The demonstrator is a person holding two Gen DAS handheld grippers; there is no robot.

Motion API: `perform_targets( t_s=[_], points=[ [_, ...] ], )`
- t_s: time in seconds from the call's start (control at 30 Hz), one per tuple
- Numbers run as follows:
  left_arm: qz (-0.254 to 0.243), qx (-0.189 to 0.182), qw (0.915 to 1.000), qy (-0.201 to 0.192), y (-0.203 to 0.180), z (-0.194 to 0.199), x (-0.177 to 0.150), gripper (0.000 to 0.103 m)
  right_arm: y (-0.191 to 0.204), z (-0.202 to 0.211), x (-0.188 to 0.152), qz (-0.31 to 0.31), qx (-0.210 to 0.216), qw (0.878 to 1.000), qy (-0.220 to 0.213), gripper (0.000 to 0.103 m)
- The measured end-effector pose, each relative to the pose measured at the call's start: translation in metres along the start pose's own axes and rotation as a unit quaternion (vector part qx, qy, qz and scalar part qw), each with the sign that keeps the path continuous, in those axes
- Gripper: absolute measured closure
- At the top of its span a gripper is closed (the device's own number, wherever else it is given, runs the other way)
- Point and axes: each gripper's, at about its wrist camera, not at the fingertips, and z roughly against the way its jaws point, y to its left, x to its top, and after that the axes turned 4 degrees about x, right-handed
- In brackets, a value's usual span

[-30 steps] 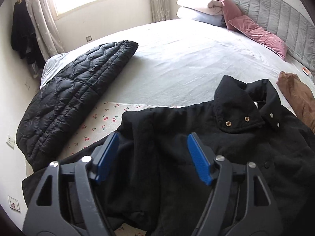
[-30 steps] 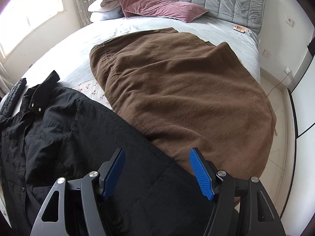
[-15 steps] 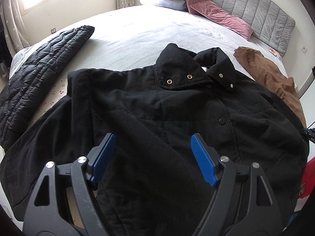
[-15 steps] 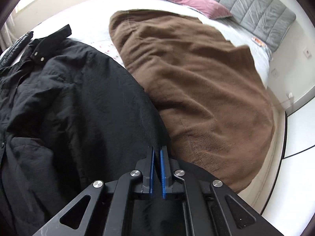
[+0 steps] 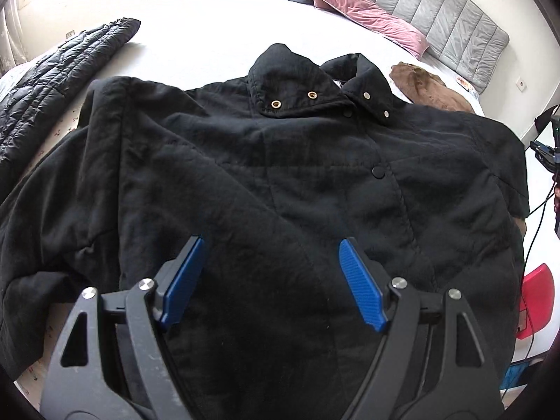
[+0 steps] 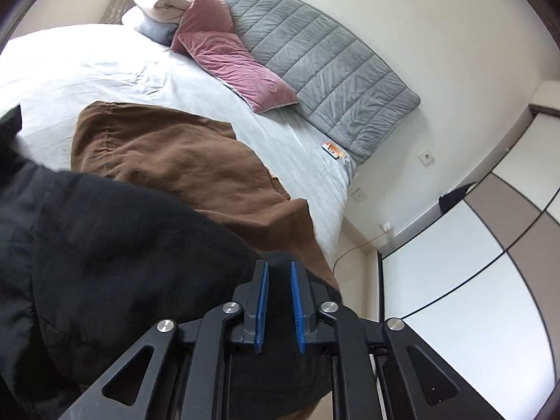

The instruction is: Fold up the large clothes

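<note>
White-sheeted bed (image 5: 210, 45) holds the black snap-collared jacket (image 5: 280, 175), collar at twelve o'clock; the left gripper (image 5: 271, 276) gapes empty above its hem, while the right gripper (image 6: 279, 304), opening, pinches its right edge.

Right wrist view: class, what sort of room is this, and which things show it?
Most likely a bedroom: a wide bed under a white sheet, a grey quilted headboard and pink velvet pillows.
</note>
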Motion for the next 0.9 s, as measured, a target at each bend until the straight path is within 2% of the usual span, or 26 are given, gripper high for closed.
perform_targets(
  t_s=[0.03,0.07,0.1,0.2,0.27,0.37,0.43,0.53,0.57,0.7,0.8,0.87,0.9],
  points=[
    [-0.002,0.002,1.0,0.002,0.001,0.003,-0.003,0.024,-0.007,0.001,-0.005,-0.023,0.03,0.999,0.002,0.064],
    [-0.005,0.002,1.0,0.003,0.003,0.008,-0.007,0.024,-0.012,0.004,-0.009,-0.039,0.063,0.997,0.002,0.044],
    [-0.007,0.004,1.0,0.004,0.004,0.012,-0.01,0.024,-0.02,0.007,-0.015,-0.052,0.089,0.995,0.0,0.04],
    [-0.007,0.01,0.9999,0.005,0.01,0.028,-0.018,0.024,-0.041,0.01,-0.03,-0.076,0.129,0.989,0.015,0.038],
    [0.001,0.006,1.0,0.002,0.014,0.04,-0.025,0.023,-0.064,0.006,-0.044,-0.106,0.159,0.981,0.035,0.037],
    [0.015,-0.001,0.9999,-0.003,0.021,0.058,-0.037,0.022,-0.101,-0.005,-0.073,-0.175,0.185,0.965,0.058,0.029],
    [0.022,-0.005,0.9997,-0.002,0.025,0.066,-0.045,0.021,-0.125,-0.017,-0.095,-0.23,0.211,0.947,0.077,0.027],
    [0.03,-0.008,0.9995,0.001,0.028,0.074,-0.055,0.021,-0.15,-0.039,-0.13,-0.31,0.244,0.913,0.106,0.027],
    [0.031,-0.006,0.9995,0.0,0.029,0.076,-0.058,0.021,-0.155,-0.045,-0.14,-0.334,0.259,0.899,0.114,0.027],
    [0.031,-0.001,0.9995,-0.005,0.024,0.079,-0.066,0.021,-0.156,-0.069,-0.176,-0.421,0.337,0.832,0.127,0.027],
    [0.033,-0.002,0.9995,0.002,0.019,0.074,-0.069,0.021,-0.148,-0.084,-0.185,-0.458,0.385,0.794,0.108,0.027],
    [0.035,-0.005,0.9993,0.01,0.015,0.068,-0.07,0.021,-0.141,-0.097,-0.186,-0.481,0.375,0.786,0.106,0.028],
    [0.036,-0.006,0.9992,0.012,0.013,0.065,-0.07,0.021,-0.139,-0.101,-0.186,-0.49,0.365,0.785,0.104,0.032]
  ],
)
